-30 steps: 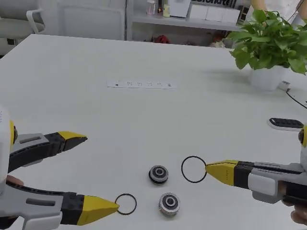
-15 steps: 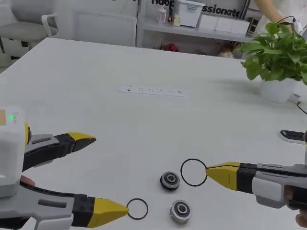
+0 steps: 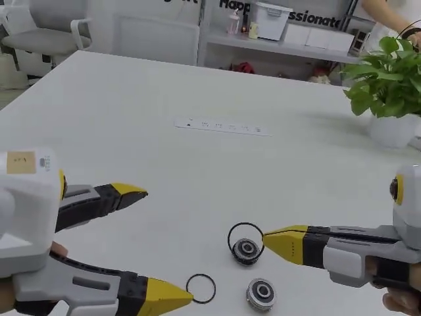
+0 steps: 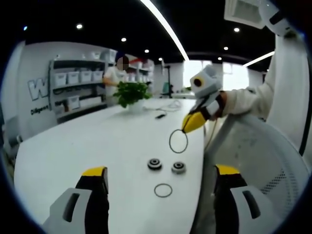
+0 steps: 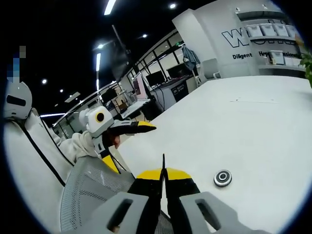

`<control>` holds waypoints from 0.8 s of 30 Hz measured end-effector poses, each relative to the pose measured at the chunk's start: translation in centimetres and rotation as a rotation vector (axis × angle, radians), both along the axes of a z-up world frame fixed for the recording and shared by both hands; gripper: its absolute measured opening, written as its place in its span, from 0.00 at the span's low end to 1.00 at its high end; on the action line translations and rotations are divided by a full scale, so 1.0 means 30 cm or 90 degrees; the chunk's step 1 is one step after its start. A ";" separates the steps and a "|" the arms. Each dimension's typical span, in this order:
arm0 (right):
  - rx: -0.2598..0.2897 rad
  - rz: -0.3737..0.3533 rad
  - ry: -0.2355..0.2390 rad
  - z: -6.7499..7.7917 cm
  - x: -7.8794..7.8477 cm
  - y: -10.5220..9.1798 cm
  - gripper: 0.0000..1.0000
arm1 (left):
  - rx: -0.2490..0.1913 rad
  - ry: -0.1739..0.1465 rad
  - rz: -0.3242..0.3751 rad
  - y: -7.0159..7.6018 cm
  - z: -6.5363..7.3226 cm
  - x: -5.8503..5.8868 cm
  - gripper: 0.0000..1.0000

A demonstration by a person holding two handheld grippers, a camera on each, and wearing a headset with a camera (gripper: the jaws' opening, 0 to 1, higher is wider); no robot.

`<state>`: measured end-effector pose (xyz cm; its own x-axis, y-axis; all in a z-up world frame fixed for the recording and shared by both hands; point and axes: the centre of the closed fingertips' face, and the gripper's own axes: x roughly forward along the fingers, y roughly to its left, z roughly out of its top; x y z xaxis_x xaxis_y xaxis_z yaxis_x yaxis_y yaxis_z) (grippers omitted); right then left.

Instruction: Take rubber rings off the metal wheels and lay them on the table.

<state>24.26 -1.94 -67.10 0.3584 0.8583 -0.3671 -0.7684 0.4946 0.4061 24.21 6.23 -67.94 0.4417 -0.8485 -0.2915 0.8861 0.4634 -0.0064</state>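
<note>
Spreading broad and bare beneath both tools, the pale grey counter [image 3: 197, 164] carried the small parts close in front of the person. The left gripper [image 3: 168, 245] stood released, its yellow-tipped jaws wide apart and holding nothing. The right gripper [image 3: 266, 238] was clenched, jaws pressed together on the rim of a thin black rubber ring [image 4: 169, 141], which hung from its tip clear of the counter, as the left gripper view made plain.

Two small round metal wheels [image 3: 247, 249] [image 3: 262, 293] sat near each other just below and ahead of the right gripper's tip, between the two grippers. In the head view the held ring overlapped the nearer wheel, but that looked like a matter of sight line only. Whether either wheel carried another rubber band could not be told.

A second thin black rubber ring [image 3: 214, 288] lay flat on the counter just off the tip of the left gripper's lower jaw.

Judging by its fine section, the held ring would be very light, soft and stretchy, apt to flop or roll when let go. The pinch on a short stretch of rim looked right, and setting it low before letting go would likely keep it from bouncing away. The wheels looked hard, smooth and prone to rolling, so steadying one by its faces would probably suit better than by its rim.
</note>
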 end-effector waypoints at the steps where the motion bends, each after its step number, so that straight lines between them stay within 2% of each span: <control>1: -0.006 0.004 0.000 -0.008 -0.002 0.007 0.00 | -0.002 0.001 -0.001 0.000 -0.001 0.000 0.91; 4: -0.019 0.008 -0.004 -0.015 -0.003 0.009 0.00 | -0.002 0.003 -0.007 -0.002 -0.009 -0.005 0.93; 10: -0.002 -0.005 0.000 0.003 0.015 0.010 0.00 | -0.004 0.011 -0.029 -0.016 -0.026 -0.021 0.99; 17: 0.019 0.020 0.007 0.010 0.025 0.098 0.00 | -0.004 0.015 -0.039 -0.016 -0.044 -0.027 1.00; 19: 0.012 0.027 0.005 0.003 0.029 0.117 0.00 | -0.007 0.016 -0.042 -0.017 -0.048 -0.029 1.00; 24: 0.001 0.046 0.013 -0.012 0.040 0.150 0.00 | -0.009 0.001 -0.058 -0.026 -0.049 -0.035 1.00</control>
<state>25.45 2.57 -67.45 0.2888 0.8822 -0.3718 -0.7936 0.4379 0.4225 23.15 5.44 -69.41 0.3621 -0.8890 -0.2803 0.9245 0.3808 -0.0133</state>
